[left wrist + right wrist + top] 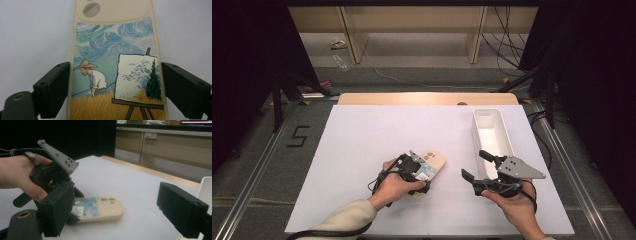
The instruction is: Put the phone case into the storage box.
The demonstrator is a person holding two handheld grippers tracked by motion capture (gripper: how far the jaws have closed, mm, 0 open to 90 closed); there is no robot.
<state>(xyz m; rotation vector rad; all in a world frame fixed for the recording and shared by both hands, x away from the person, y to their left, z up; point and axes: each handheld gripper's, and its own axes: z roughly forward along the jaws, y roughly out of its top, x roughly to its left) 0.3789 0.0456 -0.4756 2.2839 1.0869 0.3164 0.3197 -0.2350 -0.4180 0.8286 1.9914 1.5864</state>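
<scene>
A beige phone case (434, 161) printed with a painter at an easel lies flat on the white table (377, 135), left of centre. My left gripper (418, 174) reaches over its near end. In the left gripper view its two black jaws stand against the long edges of the phone case (112, 57), so the left gripper (115, 85) is shut on it. My right gripper (475, 165) hovers to the right, open and empty, pointing left toward the case. In the right gripper view the phone case (106, 207) shows between the wide jaws of the right gripper (116, 200).
A long white tray (477, 127) stands at the table's right side, just beyond my right gripper; its corner (206, 186) shows in the right gripper view. Wooden shelving (412, 30) and floor cables (507, 45) lie past the far edge. Dark stands flank both sides.
</scene>
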